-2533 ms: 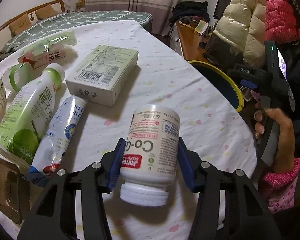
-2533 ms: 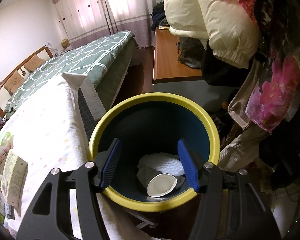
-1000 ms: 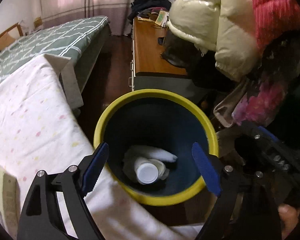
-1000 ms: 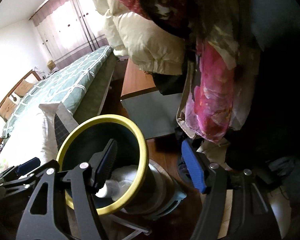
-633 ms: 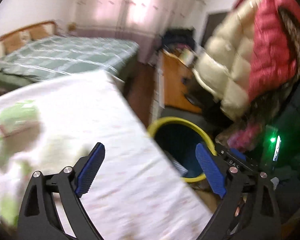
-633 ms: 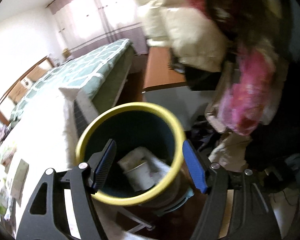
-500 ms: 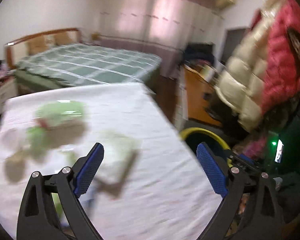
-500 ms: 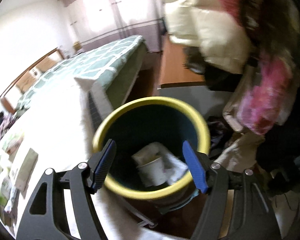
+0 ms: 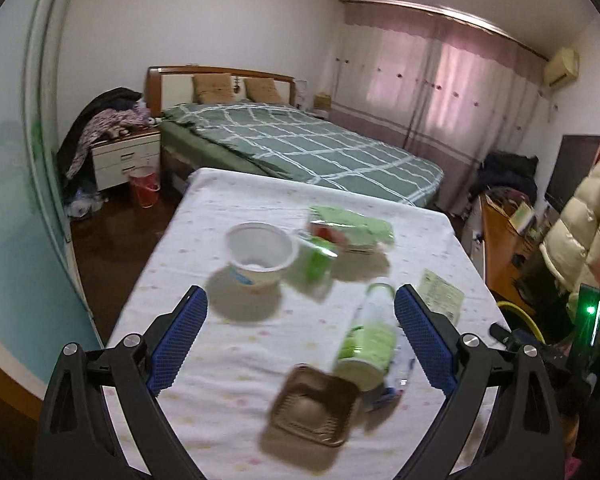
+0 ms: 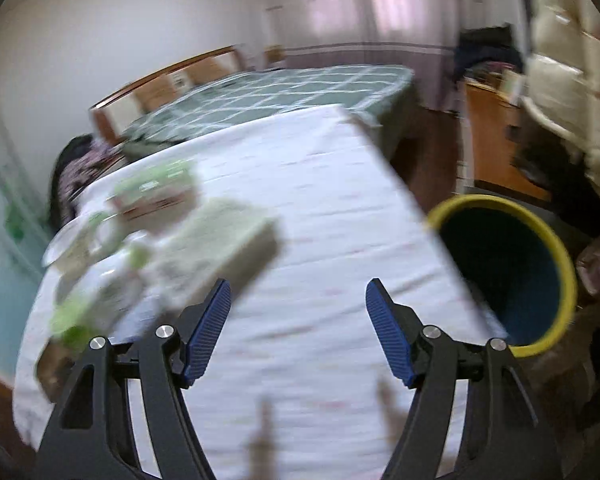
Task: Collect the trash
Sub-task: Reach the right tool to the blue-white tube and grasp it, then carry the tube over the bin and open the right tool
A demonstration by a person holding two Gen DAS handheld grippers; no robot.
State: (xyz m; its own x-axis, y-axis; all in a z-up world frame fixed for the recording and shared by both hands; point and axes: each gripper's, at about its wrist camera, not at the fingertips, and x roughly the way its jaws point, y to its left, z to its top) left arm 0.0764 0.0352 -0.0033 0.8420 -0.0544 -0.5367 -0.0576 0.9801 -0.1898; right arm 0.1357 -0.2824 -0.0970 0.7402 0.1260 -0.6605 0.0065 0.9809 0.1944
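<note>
My left gripper [image 9: 300,332] stands wide open and empty above the table [image 9: 236,356]. Ahead of it lie a white plastic cup [image 9: 259,254], a green-and-white bottle [image 9: 370,336], a brown square tray [image 9: 314,410], a green packet [image 9: 350,228] and a flat carton [image 9: 440,298]. My right gripper [image 10: 298,330] is open and empty over the white cloth. The carton [image 10: 220,252] and the other rubbish, blurred, lie to its left. The yellow-rimmed bin [image 10: 516,268] stands off the table's right edge.
A bed with a green checked cover [image 9: 300,144] lies beyond the table. A bedside cabinet [image 9: 126,158] with clothes and a red bucket [image 9: 144,186] stand at far left. A wooden desk [image 10: 496,136] and hanging padded jackets [image 9: 580,224] are on the right.
Both grippers swung left, away from the bin and back over the table. The supplement bottle the left gripper held 2.5 s ago went into the bin, and its jaws widened.
</note>
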